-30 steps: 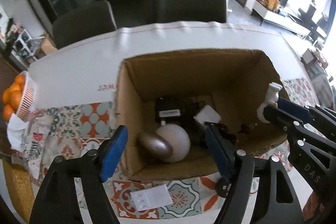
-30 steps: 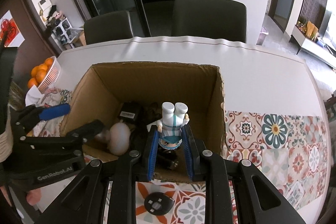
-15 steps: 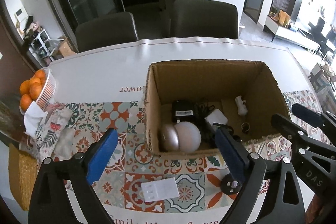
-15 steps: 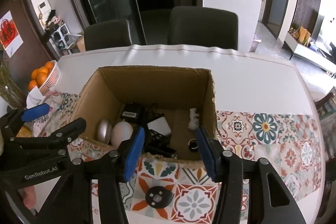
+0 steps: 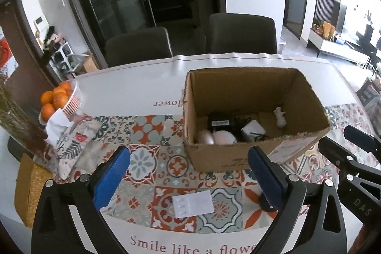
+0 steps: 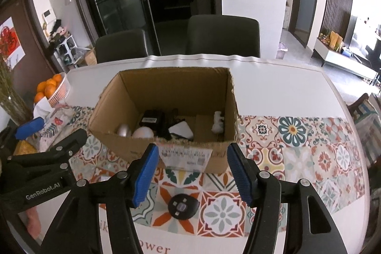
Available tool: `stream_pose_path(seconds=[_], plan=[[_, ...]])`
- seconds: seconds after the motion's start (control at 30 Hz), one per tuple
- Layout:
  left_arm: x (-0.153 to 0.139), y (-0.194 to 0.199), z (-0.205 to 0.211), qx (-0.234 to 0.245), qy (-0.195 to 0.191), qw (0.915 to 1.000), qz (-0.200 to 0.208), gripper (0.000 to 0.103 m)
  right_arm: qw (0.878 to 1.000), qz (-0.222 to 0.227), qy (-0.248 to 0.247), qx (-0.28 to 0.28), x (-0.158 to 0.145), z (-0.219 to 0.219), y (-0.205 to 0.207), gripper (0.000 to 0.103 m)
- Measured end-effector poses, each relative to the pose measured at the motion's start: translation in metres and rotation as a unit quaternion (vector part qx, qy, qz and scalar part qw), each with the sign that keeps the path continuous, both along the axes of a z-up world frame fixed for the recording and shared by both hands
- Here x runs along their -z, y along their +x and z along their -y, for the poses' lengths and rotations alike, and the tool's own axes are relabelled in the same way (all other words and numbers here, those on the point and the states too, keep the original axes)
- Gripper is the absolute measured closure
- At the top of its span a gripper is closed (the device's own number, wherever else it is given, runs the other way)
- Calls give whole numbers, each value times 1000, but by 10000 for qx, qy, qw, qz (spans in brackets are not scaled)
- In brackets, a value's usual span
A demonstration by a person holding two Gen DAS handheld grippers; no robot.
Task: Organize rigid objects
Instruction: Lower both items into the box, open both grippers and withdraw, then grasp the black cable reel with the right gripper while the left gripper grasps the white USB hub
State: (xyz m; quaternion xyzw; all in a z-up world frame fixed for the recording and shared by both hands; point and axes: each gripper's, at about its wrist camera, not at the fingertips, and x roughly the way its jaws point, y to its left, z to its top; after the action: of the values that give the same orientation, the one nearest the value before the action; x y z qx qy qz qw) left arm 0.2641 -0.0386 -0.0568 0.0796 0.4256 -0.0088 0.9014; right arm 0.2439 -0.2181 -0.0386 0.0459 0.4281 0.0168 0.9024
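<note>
An open cardboard box [image 5: 238, 156] [image 6: 112, 116] stands on the patterned tablecloth. Inside lie a white figurine [image 5: 280, 117] [image 6: 218, 123], a black adapter [image 5: 219, 122], a white cube charger [image 5: 252, 132], a metallic egg [image 5: 204, 136] and a white egg [image 5: 223, 137]. My left gripper [image 5: 189, 150] hovers in front of the box, its jaws opening with nothing between them. My right gripper [image 6: 193, 146] hangs just before the box's front wall, its jaws also opening and empty. A white card [image 5: 193, 204] and a black round puck [image 6: 182, 204] lie on the cloth near the grippers.
A basket of oranges [image 5: 59, 97] and a patterned cloth pouch [image 5: 71, 142] sit at the left. A woven yellow mat [image 5: 26, 185] lies at the near left edge. Two dark chairs [image 5: 240, 32] stand behind the table.
The right gripper let go of the figurine, which now lies in the box. Both grippers pulled back and up from the box and spread wider.
</note>
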Motion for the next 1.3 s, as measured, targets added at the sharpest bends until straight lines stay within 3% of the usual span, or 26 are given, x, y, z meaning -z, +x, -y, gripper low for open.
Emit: stream_pose_path(seconds=[0.37, 1.3], plan=[[32, -23, -12, -144, -23, 9995, -266, 1, 9995, -138, 80, -278, 31, -14, -17, 42], [136, -33, -28, -417, 173, 9878, -1494, 1, 9888, -1340, -75, -654, 138, -34, -13, 41]])
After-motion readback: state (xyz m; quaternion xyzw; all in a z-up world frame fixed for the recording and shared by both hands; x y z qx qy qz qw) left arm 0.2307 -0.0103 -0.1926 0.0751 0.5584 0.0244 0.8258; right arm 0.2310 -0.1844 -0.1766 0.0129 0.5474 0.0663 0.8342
